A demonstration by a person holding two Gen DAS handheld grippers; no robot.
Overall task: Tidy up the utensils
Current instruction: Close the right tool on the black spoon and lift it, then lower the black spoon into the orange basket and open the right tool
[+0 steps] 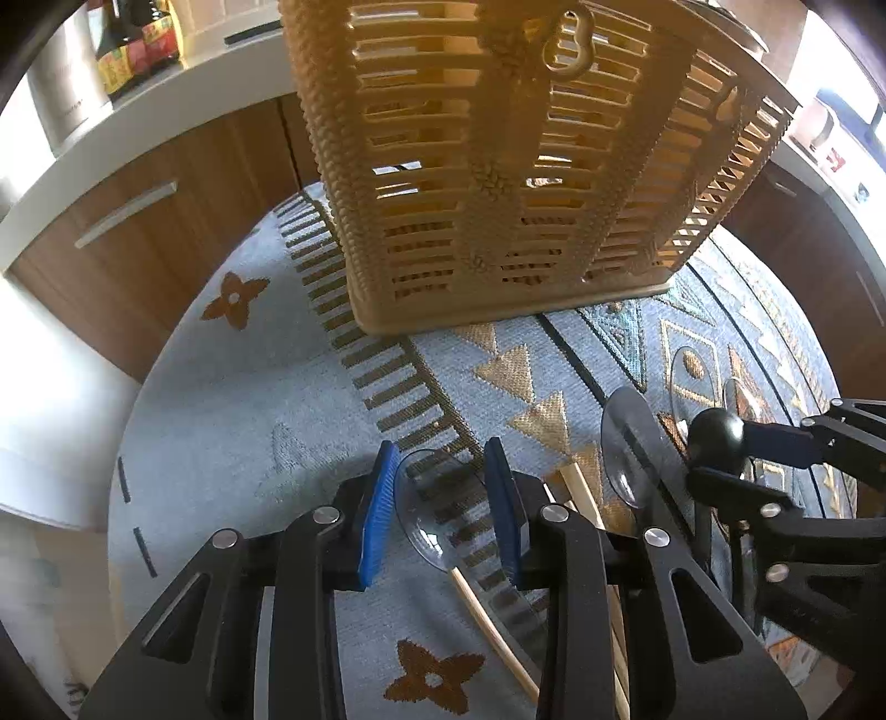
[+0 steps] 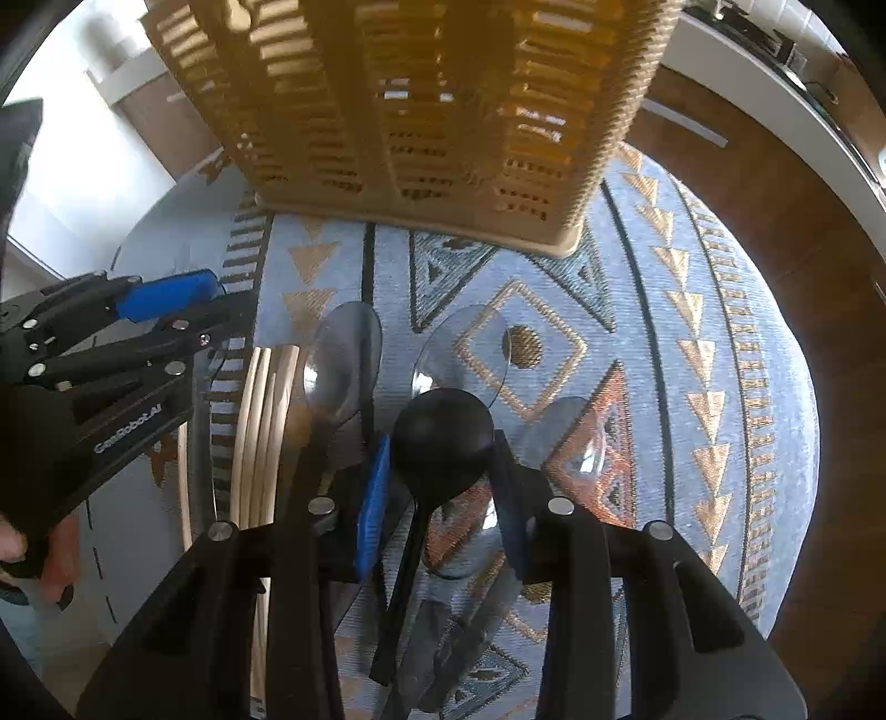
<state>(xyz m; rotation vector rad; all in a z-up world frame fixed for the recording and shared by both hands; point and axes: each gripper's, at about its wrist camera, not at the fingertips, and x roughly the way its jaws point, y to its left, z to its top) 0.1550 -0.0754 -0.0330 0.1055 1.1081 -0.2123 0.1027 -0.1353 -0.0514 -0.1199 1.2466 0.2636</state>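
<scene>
A tan slatted utensil basket [image 1: 498, 166] [image 2: 415, 111] stands at the back of a round table with a blue patterned cloth [image 1: 232, 399] [image 2: 709, 343]. In the left wrist view my left gripper [image 1: 440, 498] is shut on the bowl of a clear spoon [image 1: 432, 526], whose wooden handle trails back under the fingers. In the right wrist view my right gripper [image 2: 443, 493] is shut on the bowl of a black spoon [image 2: 443, 432], its handle pointing back toward me. The right gripper [image 1: 720, 448] and the black spoon [image 1: 714, 435] also show at the right of the left wrist view.
Several clear spoons [image 2: 465, 349] lie on the cloth in front of the basket, with wooden handles [image 2: 260, 432] beside them and dark utensils [image 2: 443, 653] nearer me. The left gripper [image 2: 221, 310] and a hand [image 2: 33, 548] are at the left. Brown cabinets [image 1: 166, 221] and a white counter with bottles [image 1: 138, 50] ring the table.
</scene>
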